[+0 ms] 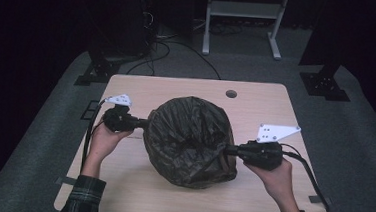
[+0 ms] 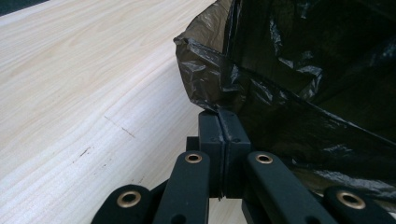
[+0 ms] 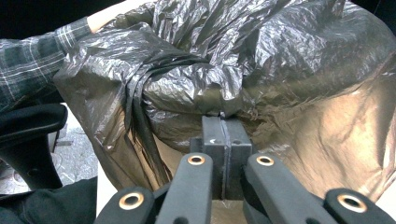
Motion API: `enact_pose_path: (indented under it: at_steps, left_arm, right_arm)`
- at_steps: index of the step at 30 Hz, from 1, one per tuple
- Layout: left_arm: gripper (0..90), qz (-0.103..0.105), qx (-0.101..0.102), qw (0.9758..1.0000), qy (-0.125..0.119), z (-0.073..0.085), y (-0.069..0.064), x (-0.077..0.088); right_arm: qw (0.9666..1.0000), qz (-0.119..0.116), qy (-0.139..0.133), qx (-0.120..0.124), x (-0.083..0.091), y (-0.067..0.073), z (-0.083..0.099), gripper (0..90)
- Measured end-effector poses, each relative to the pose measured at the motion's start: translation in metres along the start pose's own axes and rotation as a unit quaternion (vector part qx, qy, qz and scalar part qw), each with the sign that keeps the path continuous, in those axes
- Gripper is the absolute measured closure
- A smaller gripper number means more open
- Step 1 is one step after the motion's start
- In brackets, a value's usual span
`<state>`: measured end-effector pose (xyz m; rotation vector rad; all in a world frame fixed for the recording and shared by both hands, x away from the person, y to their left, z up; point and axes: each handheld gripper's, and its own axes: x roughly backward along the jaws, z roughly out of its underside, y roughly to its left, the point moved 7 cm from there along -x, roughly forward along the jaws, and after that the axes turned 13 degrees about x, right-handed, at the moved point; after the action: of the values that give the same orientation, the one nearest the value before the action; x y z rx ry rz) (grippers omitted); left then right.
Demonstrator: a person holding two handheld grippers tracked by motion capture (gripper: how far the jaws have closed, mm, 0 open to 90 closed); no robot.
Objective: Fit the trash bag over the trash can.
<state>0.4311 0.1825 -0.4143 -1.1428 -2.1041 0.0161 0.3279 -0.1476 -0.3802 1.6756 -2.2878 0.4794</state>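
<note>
High view: left tongs (image 1: 144,123) are clamped on the left edge of the black bin bag (image 1: 189,141), right tongs (image 1: 227,150) clamped on its right edge, each held level by a hand coming in from the near side of the table (image 1: 270,117). Left gripper view confirms: jaws pressed together with a fold of the bag's film (image 2: 219,84) pinched at their tips, no gap visible. Right gripper view: jaws likewise together, a crease of film (image 3: 224,109) caught between the pads. Judgement: gripping opposite sides of the rim lets the two hands pull the mouth apart, so the bag stands open and puffed rather than collapsed; the dark hollow in its middle reads as the spread opening, facing up and slightly toward the person. The bag rests on the middle of the table, its bulk between the two grippers, touching the tabletop along its underside. Grips sit near the rim rather than low on the body, probably so the film stays taut across the opening. Thin film could slip or tear if pulled harder. Beyond the table: grey floor, cables (image 1: 170,44), a white frame (image 1: 242,19) at the far side. A plaid sleeve (image 3: 32,60) shows past the bag in the right gripper view.
</note>
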Motion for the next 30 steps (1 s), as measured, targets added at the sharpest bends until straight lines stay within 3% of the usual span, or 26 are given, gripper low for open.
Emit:
enact_pose_path:
  at_steps: [10,18,23,27,30]
  left_arm:
    - [90.0,-0.011,0.006,0.9994,0.033,0.012,0.005,-0.019]
    - [90.0,-0.009,0.01,0.9987,0.05,0.018,0.006,-0.033]
    - [90.0,-0.01,0.01,0.9986,0.05,0.018,0.006,-0.039]
    - [90.0,-0.007,0.013,0.9985,0.053,0.019,0.005,-0.041]
    - [90.0,-0.012,0.016,0.9981,0.059,0.021,0.008,-0.043]
  right_arm:
    - [0.9987,0.023,0.046,-0.001,-0.006,-0.008,0.02,90.0]
    - [0.9952,0.042,0.088,0.004,-0.014,-0.012,0.032,90.0]
    - [0.9887,0.071,0.132,0.0,-0.015,-0.021,0.044,90.0]
    - [0.9875,0.07,0.14,-0.022,-0.017,-0.026,0.06,90.0]
    - [0.9887,0.065,0.132,-0.032,-0.017,-0.028,0.063,90.0]
